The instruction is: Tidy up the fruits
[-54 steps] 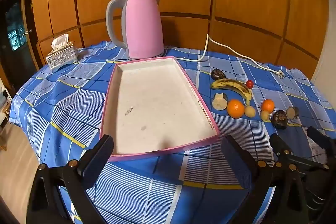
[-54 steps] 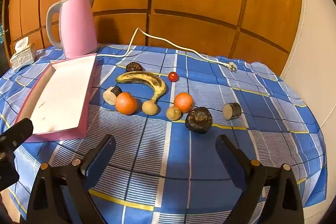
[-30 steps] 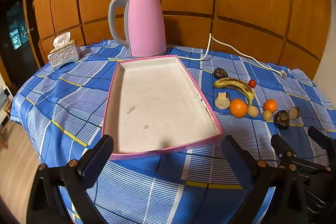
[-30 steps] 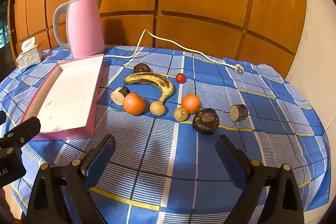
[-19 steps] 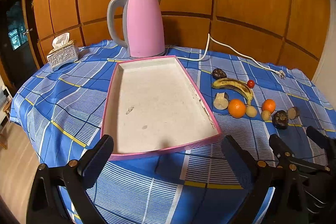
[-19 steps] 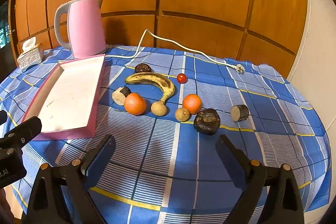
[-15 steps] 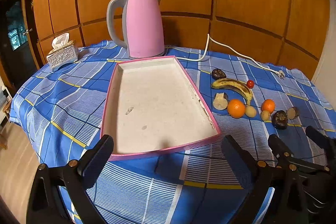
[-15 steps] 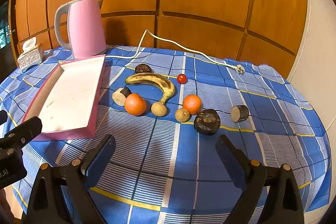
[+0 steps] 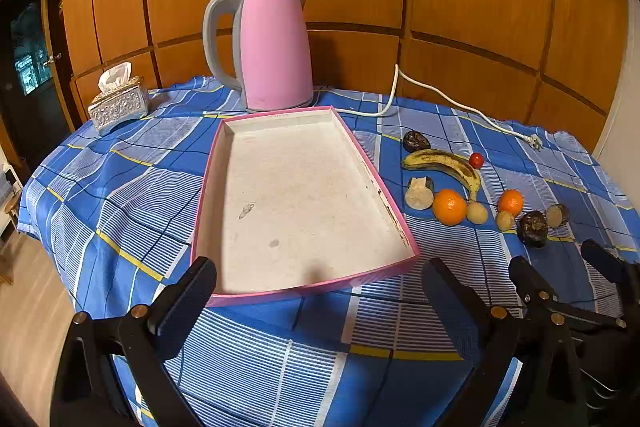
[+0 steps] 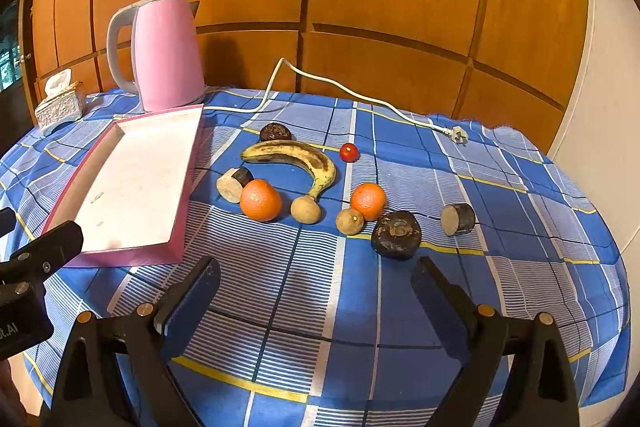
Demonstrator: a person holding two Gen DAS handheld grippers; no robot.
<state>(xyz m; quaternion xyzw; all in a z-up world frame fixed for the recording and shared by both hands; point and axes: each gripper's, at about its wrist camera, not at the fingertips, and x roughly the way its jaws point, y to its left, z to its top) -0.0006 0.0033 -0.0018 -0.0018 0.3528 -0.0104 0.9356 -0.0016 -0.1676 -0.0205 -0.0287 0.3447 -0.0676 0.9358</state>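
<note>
A pink-rimmed tray (image 9: 394, 217) (image 10: 188, 175) lies empty on the blue checked tablecloth. To its right sit a spotted banana (image 10: 296, 155) (image 9: 444, 163), two oranges (image 10: 261, 200) (image 10: 368, 201), a cherry tomato (image 10: 348, 152), two small tan round fruits (image 10: 305, 209), dark round fruits (image 10: 396, 235) and cut pieces (image 10: 458, 219). My left gripper (image 9: 320, 291) is open at the tray's near edge, holding nothing. My right gripper (image 10: 316, 287) is open just short of the fruit row, with nothing between its fingers.
A pink kettle (image 9: 276, 47) stands behind the tray, its white cord (image 10: 360, 99) trailing right across the cloth to a plug (image 10: 458, 135). A silver tissue box (image 9: 118, 103) sits at the back left. Wooden panels rise close behind the table.
Both views drifted slightly; the fruit sits a little higher and closer in the right wrist view. Both grippers stay open, and nothing on the table has moved.
</note>
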